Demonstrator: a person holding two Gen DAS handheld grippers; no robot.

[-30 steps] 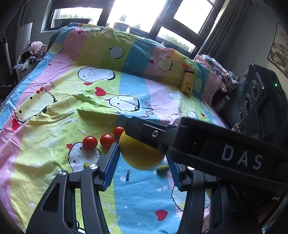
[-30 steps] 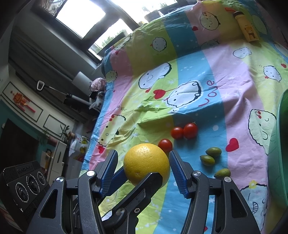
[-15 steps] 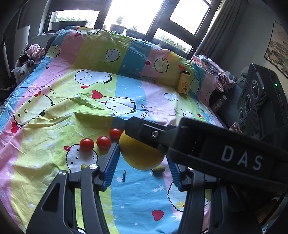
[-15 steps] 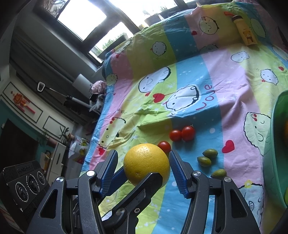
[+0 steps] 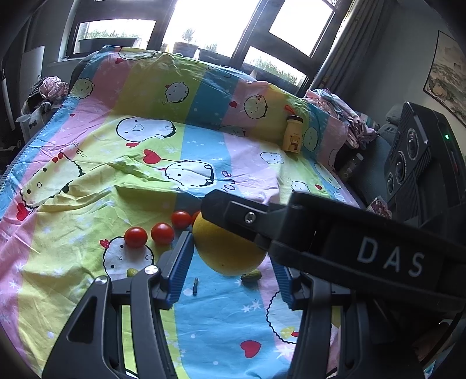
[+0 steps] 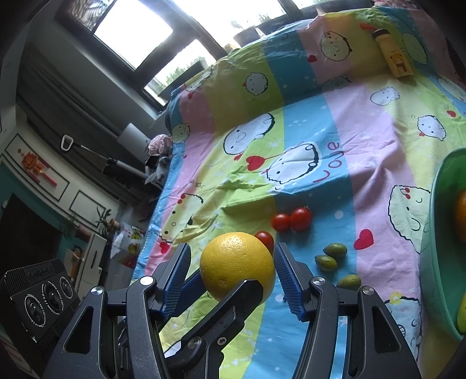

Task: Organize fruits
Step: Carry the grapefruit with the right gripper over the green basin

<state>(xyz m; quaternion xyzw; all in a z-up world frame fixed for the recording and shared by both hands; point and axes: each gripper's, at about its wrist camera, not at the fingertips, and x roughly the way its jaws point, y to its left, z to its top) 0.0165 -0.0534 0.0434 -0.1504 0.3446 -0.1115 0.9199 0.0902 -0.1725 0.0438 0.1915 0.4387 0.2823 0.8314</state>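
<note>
Your left claw (image 5: pixel 233 262) and right claw (image 6: pixel 231 268) together grasp the yellow grapefruit (image 6: pixel 237 266) above the bed (image 6: pixel 364 140).

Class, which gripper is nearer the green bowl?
Right. The right gripper has the green bowl to its right; the left gripper reaches in from the far side.

Bed covered by a striped cartoon-print sheet (image 5: pixel 163 151), pink, yellow-green and blue, with chick figures and red hearts. A yellow bear-print bottle (image 5: pixel 293 137) stands upright on the sheet near its far right end. Behind the sheet, a dark-framed window (image 5: pixel 204 26) with potted plants (image 5: pixel 186 48) on its sill. Crumpled clothes (image 5: pixel 343 116) lie just right of the bottle. A framed picture (image 5: pixel 447 73) hangs on the wall further right.
</note>
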